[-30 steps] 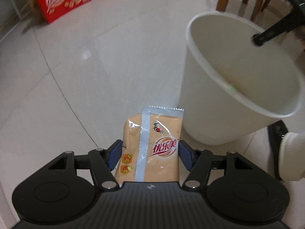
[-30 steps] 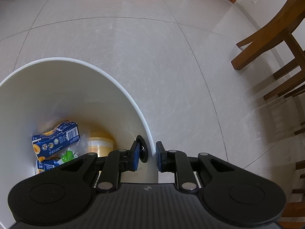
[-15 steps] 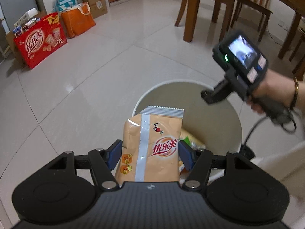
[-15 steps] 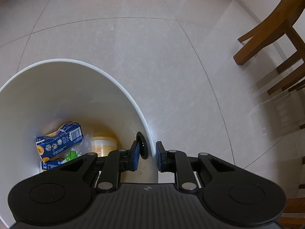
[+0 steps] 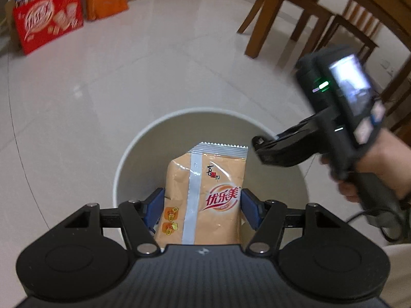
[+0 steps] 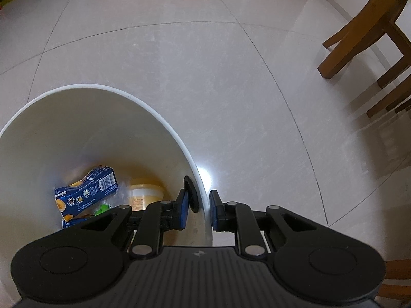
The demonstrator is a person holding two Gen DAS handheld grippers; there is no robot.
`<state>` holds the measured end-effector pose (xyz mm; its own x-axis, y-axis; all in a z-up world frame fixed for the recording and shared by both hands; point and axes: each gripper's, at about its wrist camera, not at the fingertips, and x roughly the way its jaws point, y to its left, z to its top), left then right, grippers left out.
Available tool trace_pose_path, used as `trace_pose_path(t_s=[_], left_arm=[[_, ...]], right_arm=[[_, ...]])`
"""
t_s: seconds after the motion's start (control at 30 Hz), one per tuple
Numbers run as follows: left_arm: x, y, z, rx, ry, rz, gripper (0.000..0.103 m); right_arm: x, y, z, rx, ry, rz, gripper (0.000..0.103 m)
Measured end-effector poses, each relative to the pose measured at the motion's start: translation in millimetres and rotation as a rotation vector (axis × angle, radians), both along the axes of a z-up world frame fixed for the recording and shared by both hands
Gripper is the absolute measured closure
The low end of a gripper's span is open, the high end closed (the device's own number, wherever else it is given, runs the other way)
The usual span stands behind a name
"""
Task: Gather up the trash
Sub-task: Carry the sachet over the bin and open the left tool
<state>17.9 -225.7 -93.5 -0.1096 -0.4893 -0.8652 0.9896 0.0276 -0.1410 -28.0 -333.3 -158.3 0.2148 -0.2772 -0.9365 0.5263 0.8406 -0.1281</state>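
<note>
Tiled floor [image 5: 108,82], wooden chairs [image 5: 295,18] at the edge, red box [image 5: 48,15] and orange bag [image 5: 105,0] far back. Sachet [image 5: 205,200] sits upright between the left gripper [image 5: 203,205] fingers, pinched by its side edges, hanging over the mouth of the white bin [image 5: 143,138]. Right gripper [image 6: 197,210] fingers are closed on the bin rim [image 6: 164,120], one pad inside the wall, one outside, steadying it. Bin already holds a blue carton [image 6: 87,190] and a yellow tub [image 6: 146,195].

Step in hand, as I read it: drop the sachet. To do it well: keep it centred over the opening, clear of the right gripper and the hand [image 5: 380,169] behind it, tip down a touch, then open fully so the foil doesn't catch a pad. Keep the rim grip firm until it lands.
</note>
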Motion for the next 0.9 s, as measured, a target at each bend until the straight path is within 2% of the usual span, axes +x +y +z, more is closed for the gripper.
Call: trace_pose_path(t_s=[0.1,0.13,0.17,0.2,0.3,0.53,0.8,0.9], left_arm=[[-1.0,-4.1,-11.4,0.014,0.013,0.028,0.036],[-1.1,-5.0,-13.6,0.012,0.018,0.034,0.031],[-1.2,-6.2,-15.6,0.011,0.027,0.037,0.021],[-2.4,-4.5,-15.1,0.000,0.029,0.043,0.017],[-4.7,-2.6,-9.2,-0.043,0.006,0.043,0.010],[-4.4,2.8,-3.3,-0.060,-0.037,0.030,0.007],[-4.5,9.3,-9.8,-0.022,-0.045,0.032,0.007],[-7.9,13.6,-10.7,-0.011,-0.076,0.049,0.007]], right_arm=[[0.9,1.4,0.1,-0.009,0.004,0.004,0.082],[1.1,1.4,0.1,-0.009,0.005,0.004,0.082],[1.1,1.1,0.1,-0.008,0.004,0.004,0.082],[0.8,0.6,0.3,-0.006,0.003,0.004,0.082],[-0.1,-0.2,0.4,0.001,0.000,0.002,0.082],[0.8,-0.5,0.8,-0.004,0.003,0.005,0.082],[0.0,0.1,0.7,-0.008,0.005,0.008,0.082],[0.6,-0.4,1.0,-0.008,0.006,0.011,0.082]])
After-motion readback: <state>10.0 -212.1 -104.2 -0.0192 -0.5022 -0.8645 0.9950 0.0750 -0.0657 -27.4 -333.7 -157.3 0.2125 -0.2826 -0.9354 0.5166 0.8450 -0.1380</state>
